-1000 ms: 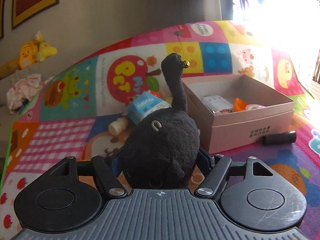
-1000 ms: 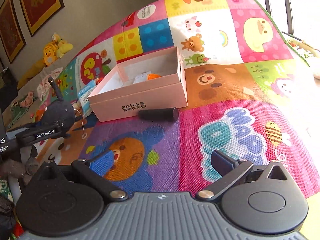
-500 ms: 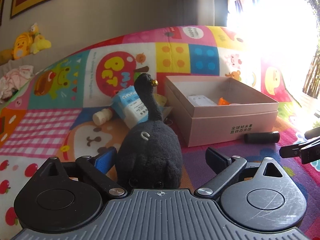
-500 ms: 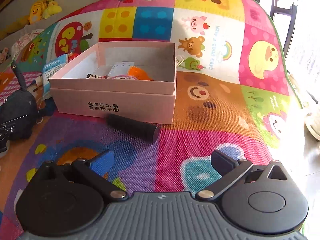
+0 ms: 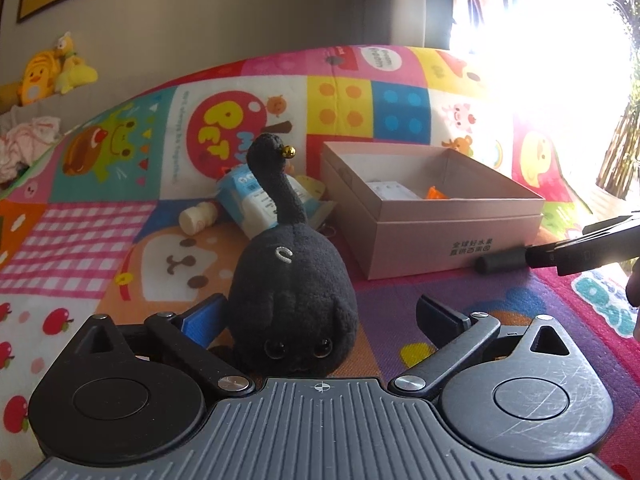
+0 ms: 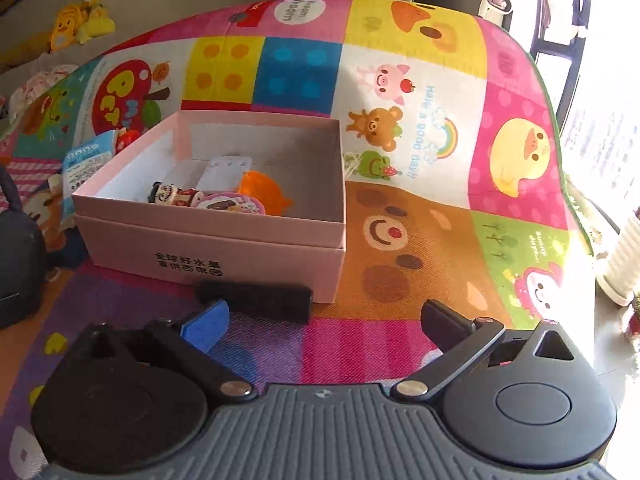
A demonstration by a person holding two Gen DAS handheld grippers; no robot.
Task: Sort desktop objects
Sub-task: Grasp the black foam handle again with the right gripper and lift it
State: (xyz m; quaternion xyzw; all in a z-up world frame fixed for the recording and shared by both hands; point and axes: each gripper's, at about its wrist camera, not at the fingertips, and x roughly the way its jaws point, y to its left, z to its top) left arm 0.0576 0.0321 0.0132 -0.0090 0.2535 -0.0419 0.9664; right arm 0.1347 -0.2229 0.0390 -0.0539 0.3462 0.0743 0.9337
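We read the black plush cat as light, soft and squashy, with nothing brittle about it except perhaps the small gold bell at its tail tip; we would take it across the rounded body, not by the thin upright tail, which looks likely to flop and let it swing. It sits on the colourful play mat, at about 8 o'clock from the pink box, facing our left camera. Our left gripper has just been opening and now stands spread wide; the cat is between the jaws, close to the blue pad at 9 o'clock and clear of the black pad at 3 o'clock, so we judge it released. The black cylinder lies just in front of the box at its 6 o'clock side; it looks rigid and smooth, liable to roll, so we would pinch it across its middle. Our right gripper is wide open too, empty, its blue pad just short of the cylinder's end.
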